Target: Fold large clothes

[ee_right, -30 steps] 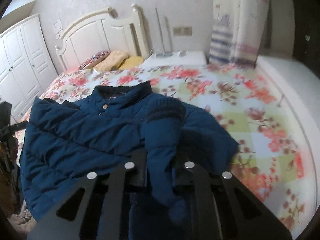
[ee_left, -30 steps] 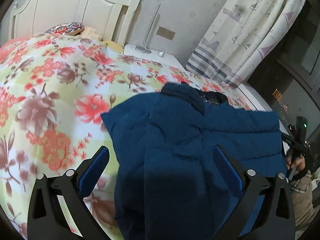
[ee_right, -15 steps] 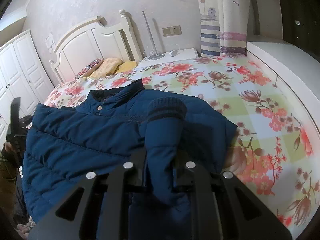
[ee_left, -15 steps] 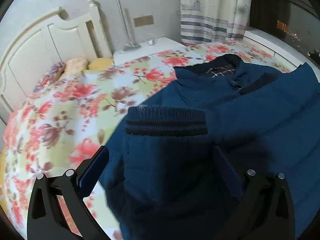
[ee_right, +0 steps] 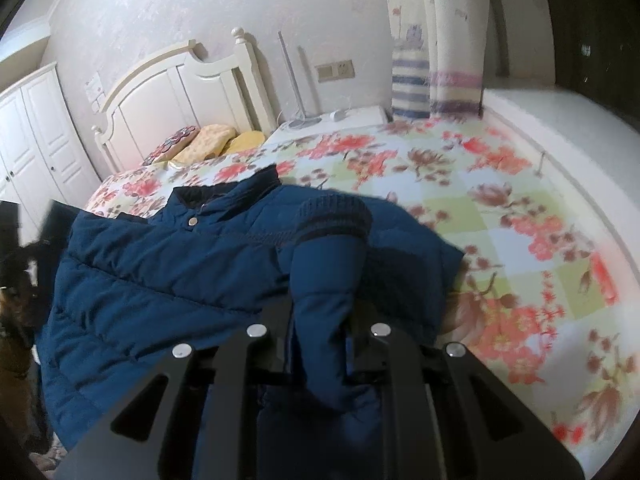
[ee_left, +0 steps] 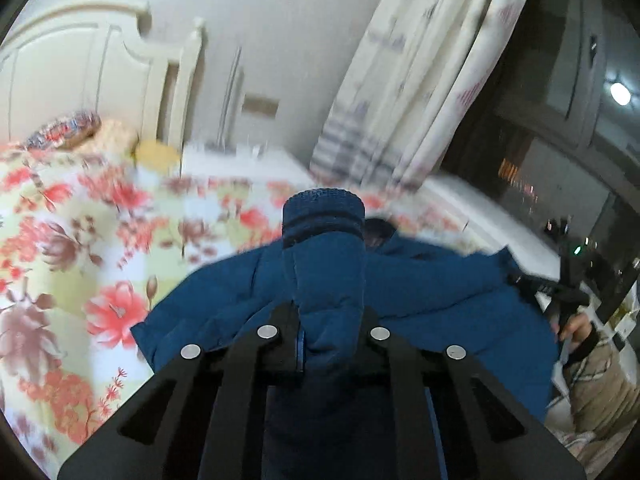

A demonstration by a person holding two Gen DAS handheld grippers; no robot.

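At the bottom centre of both wrist views my grippers are clamped on the two sleeves of a blue padded jacket (ee_right: 160, 264). My left gripper (ee_left: 331, 332) is pinched tight on the left sleeve (ee_left: 324, 272), whose ribbed cuff (ee_left: 323, 208) stands up above the jaws at mid-frame — the picture around it is blurred. My right gripper (ee_right: 320, 328) is likewise shut on the right sleeve (ee_right: 324, 280), its knit cuff (ee_right: 334, 214) curling over just above the jaws.

The jacket's body lies spread on the bed's flowered cover (ee_right: 500, 208), filling the left and centre of the right wrist view, collar (ee_right: 224, 192) toward the headboard (ee_right: 180, 92) in the upper left. Pillows (ee_right: 208, 144) sit against that headboard, and a striped curtain (ee_right: 436, 40) hangs at the upper right. In the left wrist view my other hand (ee_left: 576, 326) shows at the right edge — beside the jacket's far side.
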